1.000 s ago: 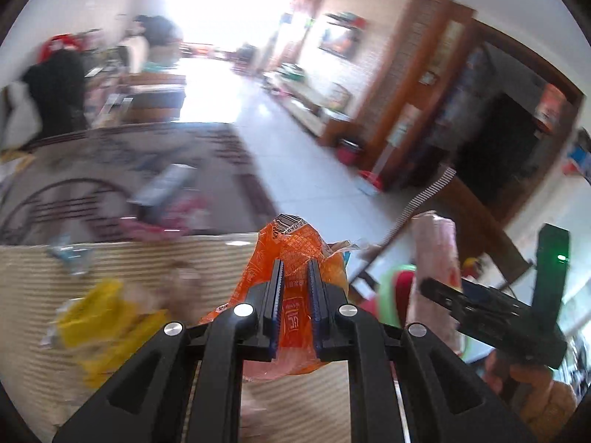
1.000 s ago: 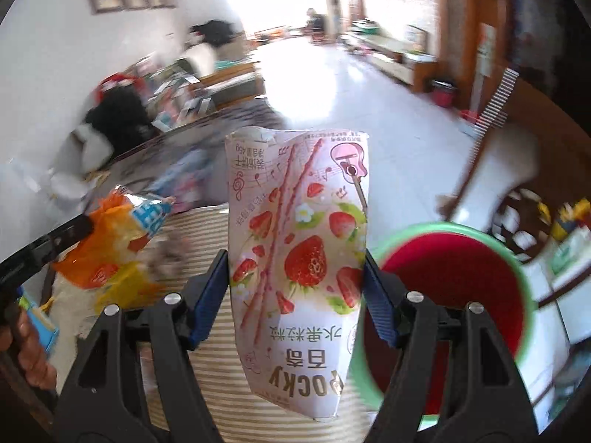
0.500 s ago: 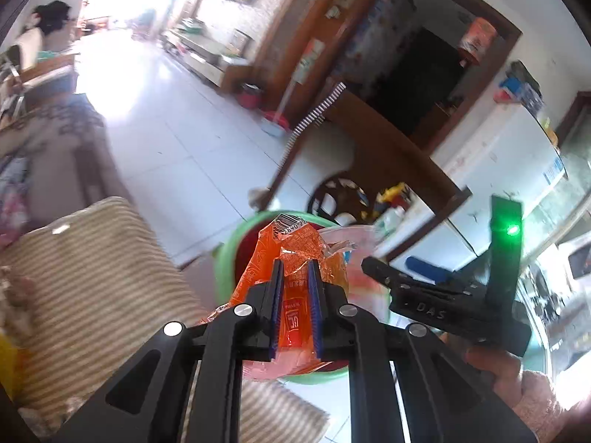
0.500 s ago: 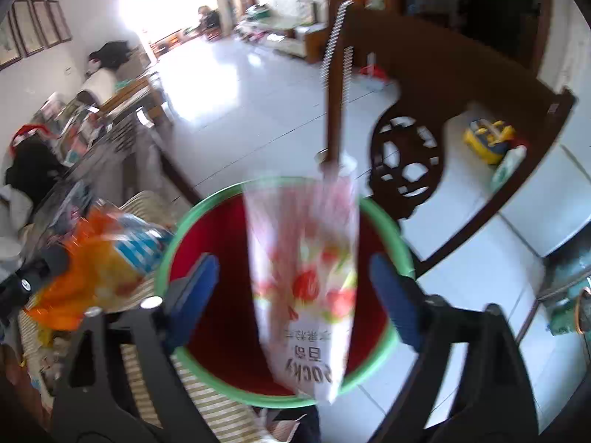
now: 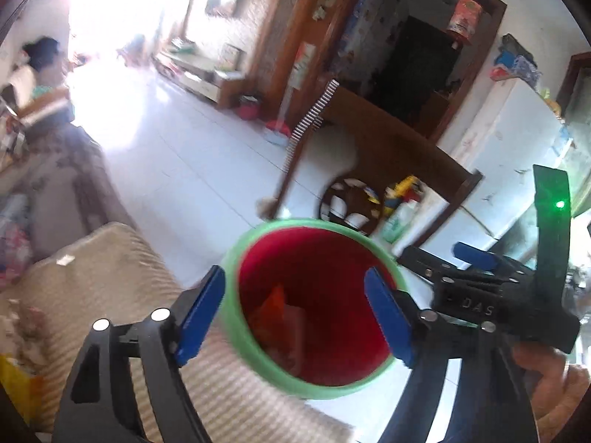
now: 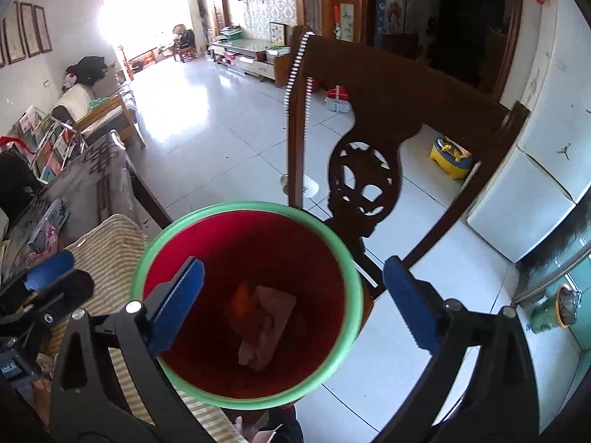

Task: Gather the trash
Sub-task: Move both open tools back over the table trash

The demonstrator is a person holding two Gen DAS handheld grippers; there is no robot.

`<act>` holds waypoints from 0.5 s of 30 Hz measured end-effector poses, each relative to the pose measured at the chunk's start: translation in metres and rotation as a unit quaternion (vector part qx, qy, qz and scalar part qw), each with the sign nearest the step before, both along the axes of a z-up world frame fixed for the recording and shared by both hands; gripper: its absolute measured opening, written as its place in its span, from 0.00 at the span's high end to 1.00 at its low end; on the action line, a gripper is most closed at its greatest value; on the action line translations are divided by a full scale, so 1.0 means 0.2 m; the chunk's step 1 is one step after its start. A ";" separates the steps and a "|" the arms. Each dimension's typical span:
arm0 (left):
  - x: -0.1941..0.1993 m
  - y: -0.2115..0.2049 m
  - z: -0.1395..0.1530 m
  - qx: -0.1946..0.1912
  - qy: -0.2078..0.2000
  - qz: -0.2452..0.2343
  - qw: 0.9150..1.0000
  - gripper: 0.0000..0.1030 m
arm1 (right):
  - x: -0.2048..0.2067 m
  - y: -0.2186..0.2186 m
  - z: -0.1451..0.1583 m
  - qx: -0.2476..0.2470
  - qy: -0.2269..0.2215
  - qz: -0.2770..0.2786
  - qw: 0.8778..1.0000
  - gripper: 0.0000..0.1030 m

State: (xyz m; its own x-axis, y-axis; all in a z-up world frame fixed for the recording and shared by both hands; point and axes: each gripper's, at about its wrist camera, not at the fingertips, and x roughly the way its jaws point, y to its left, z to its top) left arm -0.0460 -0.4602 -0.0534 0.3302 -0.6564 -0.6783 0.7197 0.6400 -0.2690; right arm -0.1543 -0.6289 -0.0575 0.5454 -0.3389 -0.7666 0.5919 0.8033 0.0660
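Observation:
A red bin with a green rim (image 5: pixel 255 236) (image 6: pixel 207 214) stands beside the striped table edge. Both grippers hang over its mouth. My left gripper (image 5: pixel 295 313) is open and empty. My right gripper (image 6: pixel 295 302) is open and empty; it also shows at the right of the left wrist view (image 5: pixel 476 295). Inside the bin lie an orange snack wrapper (image 5: pixel 275 304) (image 6: pixel 242 301) and a pink strawberry Pocky box (image 6: pixel 266 328) (image 5: pixel 291 326).
A striped cloth (image 5: pixel 110 277) (image 6: pixel 110 243) covers the table left of the bin, with yellow trash (image 5: pixel 14 384) at its near left. A dark wooden chair (image 6: pixel 369 140) stands right behind the bin. A white fridge (image 6: pixel 546 155) is at the right.
Both grippers opened over the bin. The orange wrapper left the left gripper and the Pocky box left the right gripper; both now lie inside the bin.

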 end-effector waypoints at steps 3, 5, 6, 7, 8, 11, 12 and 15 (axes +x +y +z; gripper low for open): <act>0.01 0.15 0.05 0.013 -0.051 0.058 0.997 0.14 | 0.07 0.10 0.02 0.000 -0.006 0.024 1.000 0.05; 0.02 0.25 0.08 0.026 -0.086 0.100 0.991 0.10 | 0.12 0.18 0.03 -0.002 -0.006 0.041 0.999 0.05; 0.03 0.33 0.09 0.028 -0.095 0.117 0.988 0.09 | 0.15 0.22 0.03 -0.002 -0.005 0.051 0.999 0.05; 0.04 0.38 0.10 0.025 -0.092 0.126 0.987 0.08 | 0.18 0.27 0.03 -0.002 -0.004 0.061 0.998 0.05; 0.06 0.46 0.12 0.016 -0.085 0.141 0.986 0.08 | 0.21 0.32 0.03 -0.001 -0.003 0.073 0.997 0.05; 0.12 0.69 0.14 -0.012 -0.062 0.203 0.977 0.08 | 0.31 0.48 0.04 -0.002 -0.002 0.108 0.994 0.05; 0.14 0.76 0.14 -0.016 -0.050 0.218 0.975 0.08 | 0.32 0.52 0.04 -0.002 -0.003 0.115 0.993 0.05; 0.20 0.96 0.14 0.005 -0.028 0.248 0.968 0.08 | 0.40 0.70 0.06 -0.002 -0.004 0.146 0.989 0.05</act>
